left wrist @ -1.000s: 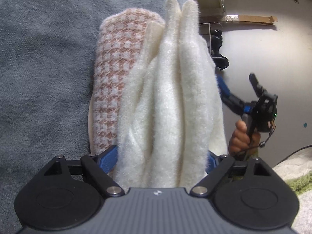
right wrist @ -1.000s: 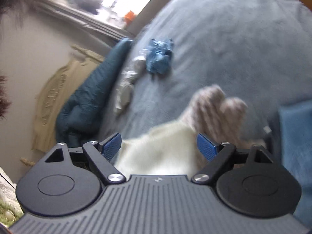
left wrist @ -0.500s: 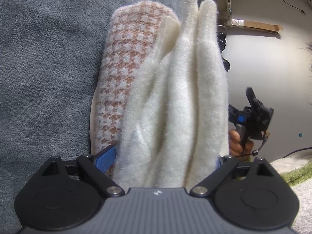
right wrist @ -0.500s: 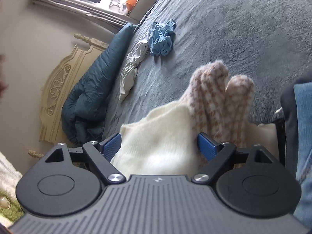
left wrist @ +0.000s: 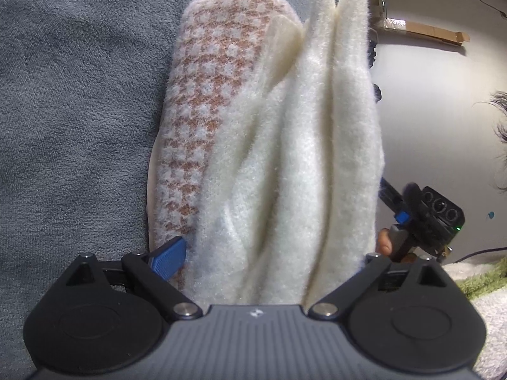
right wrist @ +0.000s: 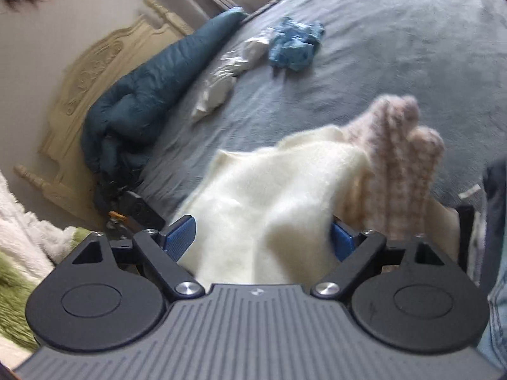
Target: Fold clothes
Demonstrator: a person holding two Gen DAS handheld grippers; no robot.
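Note:
A thick folded garment, fluffy cream with a brown-and-white houndstooth side, lies along the edge of the grey-blue bed blanket. My left gripper stands wide around its near end. The left pad rests beside the houndstooth edge, and the fabric hides the other pad. My right gripper is also spread wide, and the garment fills the gap without being pinched flat. The left wrist view shows the right gripper and the hand holding it, just past the garment's right edge.
On the blanket farther off lie a crumpled blue cloth and a white cloth. A teal duvet is bunched against the cream headboard. Right of the bed are bare floor, a cardboard strip and a green rug.
My left jaws have spread wider, and the fabric now covers the right pad. The right gripper has rolled and shifted along the garment, and it looks nearer in the left wrist view.

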